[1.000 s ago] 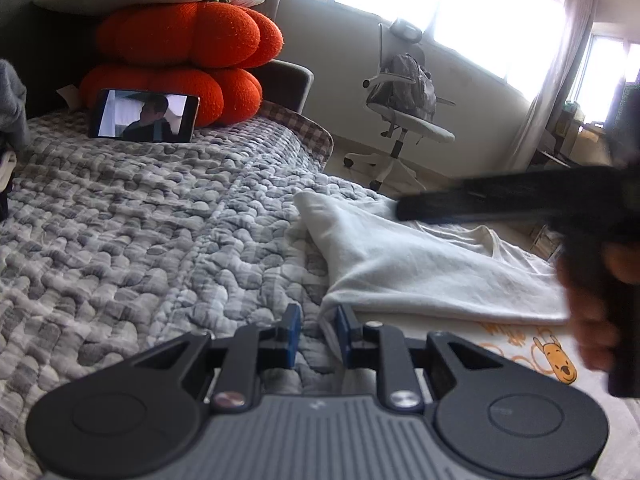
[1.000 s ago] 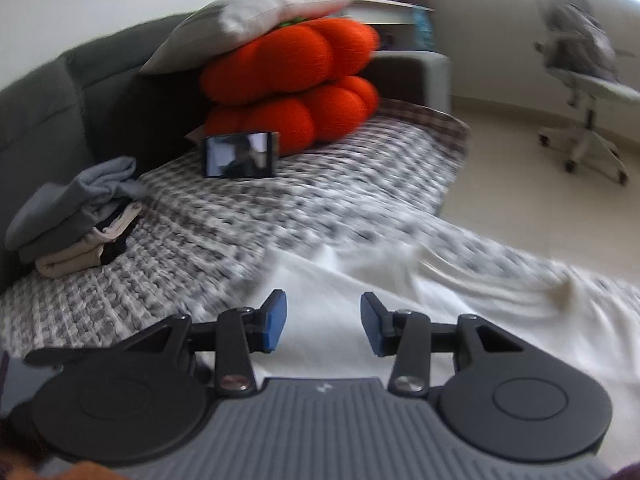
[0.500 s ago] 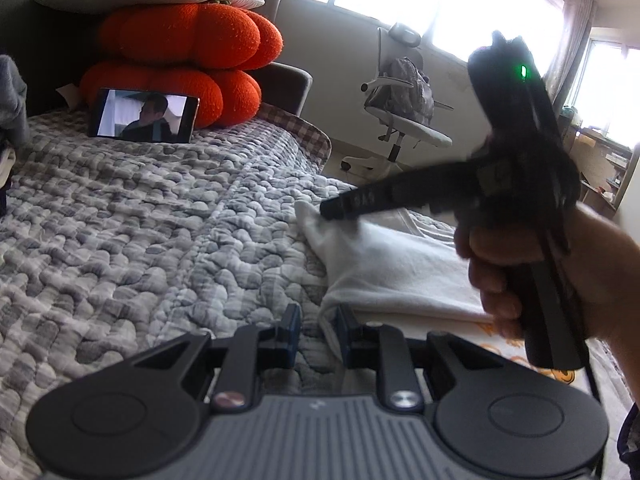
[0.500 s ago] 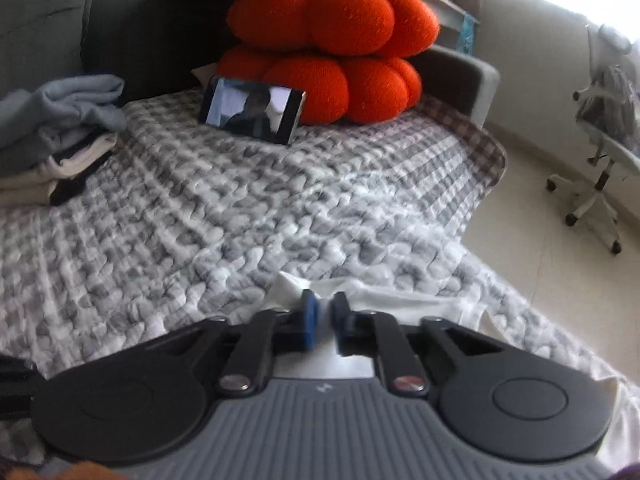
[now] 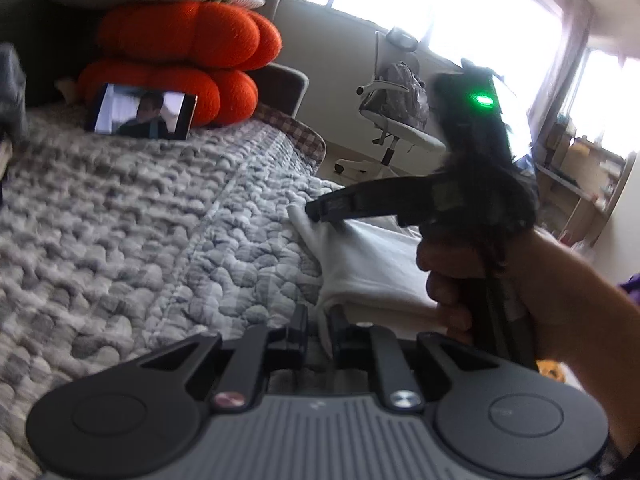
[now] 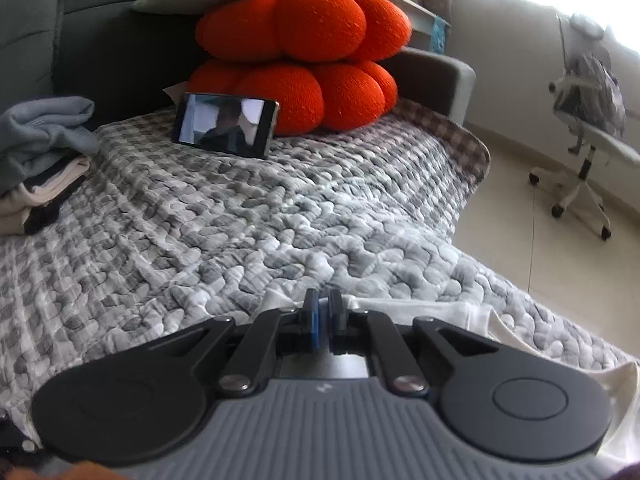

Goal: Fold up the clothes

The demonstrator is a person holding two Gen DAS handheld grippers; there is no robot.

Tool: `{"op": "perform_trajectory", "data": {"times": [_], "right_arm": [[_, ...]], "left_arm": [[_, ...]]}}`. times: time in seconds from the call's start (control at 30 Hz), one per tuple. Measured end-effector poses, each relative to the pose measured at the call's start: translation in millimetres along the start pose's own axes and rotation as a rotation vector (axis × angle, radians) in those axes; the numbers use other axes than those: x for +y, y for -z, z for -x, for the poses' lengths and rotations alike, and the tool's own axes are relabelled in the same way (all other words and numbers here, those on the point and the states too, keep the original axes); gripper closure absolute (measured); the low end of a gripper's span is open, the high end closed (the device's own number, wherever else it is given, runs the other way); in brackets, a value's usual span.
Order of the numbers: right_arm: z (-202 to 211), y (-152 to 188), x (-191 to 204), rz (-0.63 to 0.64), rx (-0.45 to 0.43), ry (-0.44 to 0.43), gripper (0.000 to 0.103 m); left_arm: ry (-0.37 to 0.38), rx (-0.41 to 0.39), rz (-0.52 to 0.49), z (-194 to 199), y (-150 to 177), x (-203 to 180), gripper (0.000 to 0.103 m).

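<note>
White cotton, a soft garment [image 5: 372, 256] with a cartoon print at its near edge, lies on the grey-and-white quilted bed cover [image 5: 140, 248], doubled over on itself so that one layer rests on another. Its left-hand edge runs away from me, from just ahead of my left gripper [image 5: 318, 320] up toward the far corner where my right gripper [image 5: 316, 212] sits. That edge is the long axis the next move turns on, as I judge it: both my tools are on the same side of the cloth, one at the near end, one at the far end.

My left gripper has its jaws drawn close, a narrow gap between them, and the near corner of the garment sits right at that gap; I cannot tell for certain that cloth is caught there. In the right wrist view my right gripper [image 6: 323, 320] is pressed together on a fold of the white cloth [image 6: 440, 312], pinching the far corner, with the rest of the garment trailing off to my right and below the tool.

My right hand [image 5: 500, 280] crosses above the garment, so the right gripper is the one at the far end and the left is at the near end. A stack of folded clothes [image 6: 36, 164] sits well apart at the far left, near the orange plush cushions [image 6: 304, 56] and the propped phone [image 6: 226, 124].
</note>
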State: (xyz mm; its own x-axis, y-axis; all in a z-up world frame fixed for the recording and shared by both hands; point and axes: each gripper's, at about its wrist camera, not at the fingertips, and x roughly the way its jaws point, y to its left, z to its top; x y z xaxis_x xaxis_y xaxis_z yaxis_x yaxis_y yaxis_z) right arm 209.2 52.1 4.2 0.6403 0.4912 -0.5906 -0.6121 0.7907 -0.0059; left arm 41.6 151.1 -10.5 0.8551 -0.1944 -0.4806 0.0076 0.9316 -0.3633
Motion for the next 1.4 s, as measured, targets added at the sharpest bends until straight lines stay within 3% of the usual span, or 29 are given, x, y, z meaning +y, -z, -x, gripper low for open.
{"op": "perform_trajectory", "data": {"times": [0.13, 0.47, 0.6, 0.7, 0.87, 0.9, 0.93, 1.0, 1.17, 1.2, 1.23, 1.27, 1.37, 1.4], "right_arm": [[26, 2, -9, -0.081, -0.055, -0.035, 0.090], [103, 40, -22, -0.224, -0.082, -0.102, 0.089], [115, 57, -8, -0.169, -0.069, -0.118, 0.089], [120, 66, 5, -0.090, -0.066, -0.115, 0.088], [114, 66, 22, -0.004, -0.091, -0.145, 0.088], [111, 64, 25, 0.007, -0.097, -0.149, 0.085], [108, 63, 27, 0.014, -0.103, -0.145, 0.074], [97, 64, 28, -0.017, -0.086, -0.152, 0.062], [88, 74, 38, -0.009, -0.070, -0.158, 0.060], [87, 74, 38, -0.013, -0.072, -0.154, 0.061], [87, 74, 37, -0.025, -0.073, -0.153, 0.066], [86, 73, 35, -0.038, -0.075, -0.153, 0.068], [90, 73, 33, -0.047, -0.085, -0.160, 0.091], [91, 74, 34, -0.036, -0.083, -0.163, 0.102]], "left_arm": [[0.034, 0.006, 0.052, 0, -1, 8, 0.088], [0.096, -0.015, 0.171, 15, -22, 30, 0.084], [0.066, 0.009, 0.215, 12, -32, 40, 0.082], [0.077, 0.022, 0.249, 6, -45, 43, 0.070], [0.105, 0.092, 0.260, -20, -65, 33, 0.067], [0.109, 0.111, 0.253, -27, -68, 29, 0.065], [0.105, 0.129, 0.232, -34, -70, 23, 0.062], [0.083, 0.168, 0.195, -50, -72, 15, 0.056], [0.043, 0.189, 0.165, -74, -70, 11, 0.056], [0.023, 0.178, 0.145, -76, -71, 8, 0.064], [0.005, 0.172, 0.134, -78, -72, 7, 0.084], [0.002, 0.177, 0.141, -80, -73, 8, 0.088], [0.012, 0.170, 0.145, -80, -78, 10, 0.094], [0.012, 0.166, 0.139, -80, -80, 9, 0.094]]}}
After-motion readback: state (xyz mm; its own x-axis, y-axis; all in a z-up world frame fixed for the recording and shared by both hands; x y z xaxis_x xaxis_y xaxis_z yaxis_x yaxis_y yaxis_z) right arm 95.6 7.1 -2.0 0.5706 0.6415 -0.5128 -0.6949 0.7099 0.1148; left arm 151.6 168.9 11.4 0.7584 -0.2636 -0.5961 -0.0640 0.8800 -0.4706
